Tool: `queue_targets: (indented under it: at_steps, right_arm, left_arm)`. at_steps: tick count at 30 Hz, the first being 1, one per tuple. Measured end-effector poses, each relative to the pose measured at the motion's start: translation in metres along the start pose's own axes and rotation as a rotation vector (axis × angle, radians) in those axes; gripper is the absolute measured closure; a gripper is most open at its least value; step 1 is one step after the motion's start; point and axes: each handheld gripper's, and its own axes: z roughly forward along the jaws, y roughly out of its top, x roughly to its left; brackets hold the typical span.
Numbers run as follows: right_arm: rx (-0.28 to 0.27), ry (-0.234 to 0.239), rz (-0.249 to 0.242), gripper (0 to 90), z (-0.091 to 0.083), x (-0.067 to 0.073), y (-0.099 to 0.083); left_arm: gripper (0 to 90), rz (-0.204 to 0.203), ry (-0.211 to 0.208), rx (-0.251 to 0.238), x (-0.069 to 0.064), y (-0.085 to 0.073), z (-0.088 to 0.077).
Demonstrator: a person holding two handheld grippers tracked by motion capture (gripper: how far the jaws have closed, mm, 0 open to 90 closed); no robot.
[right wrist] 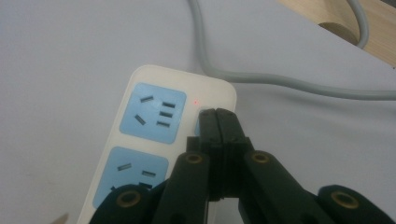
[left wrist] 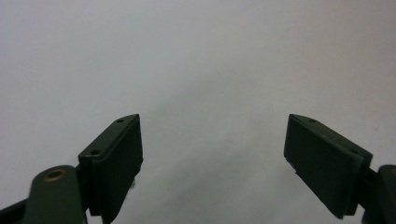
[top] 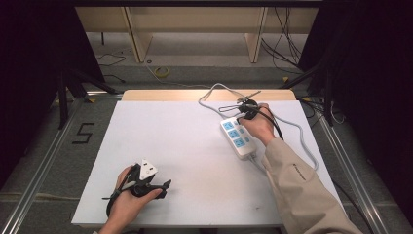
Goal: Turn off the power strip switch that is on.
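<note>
A white power strip (top: pixel 237 139) with blue sockets (right wrist: pixel 152 113) lies on the right side of the white table (top: pixel 185 146). Its grey cable (right wrist: pixel 280 84) loops off toward the far edge. My right gripper (right wrist: pixel 217 114) is shut with nothing between its jaws, and its tips rest on the switch (right wrist: pixel 201 112) at the strip's far end. A small red light (right wrist: pixel 195 100) glows beside that switch. In the high view the right gripper (top: pixel 242 117) points down at the strip. My left gripper (top: pixel 165 187) lies near the front left of the table, open (left wrist: pixel 214 119) over bare white surface.
A bare wooden strip (top: pixel 195 94) runs along the table's far edge. Black cables trail from the right gripper toward the back right. Beyond the table, floor cables, a yellow coil (top: pixel 162 71) and wooden legs stand. A "5" mark (top: pixel 84 132) sits on the floor at left.
</note>
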Motion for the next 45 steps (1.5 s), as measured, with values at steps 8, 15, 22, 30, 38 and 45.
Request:
queue_targets:
  at_steps: [8,15,22,30,38,45]
  right_arm:
    - [0.004,-0.001,-0.001,90.0,0.003,0.001,0.003]
    - [0.009,-0.002,0.007,90.0,0.009,0.001,0.004]
    - [0.015,-0.002,0.006,90.0,0.011,0.002,0.006]
    - [0.017,-0.009,0.001,90.0,0.012,0.004,0.007]
    - [0.023,-0.014,-0.004,90.0,0.012,0.004,0.008]
    - [0.037,-0.022,-0.004,90.0,0.013,0.006,0.01]
  left_arm:
    - [19.3,0.002,0.0,0.002,0.0,0.0,0.0]
    - [19.4,0.002,-0.002,0.001,-0.001,0.001,0.0]
    - [19.4,0.007,-0.002,0.003,-0.001,0.001,0.0]
    - [19.5,0.007,-0.003,0.003,-0.001,0.001,0.0]
    - [19.5,0.01,-0.004,0.005,-0.001,0.001,0.0]
    - [19.5,0.01,-0.004,0.005,-0.001,0.001,0.0]
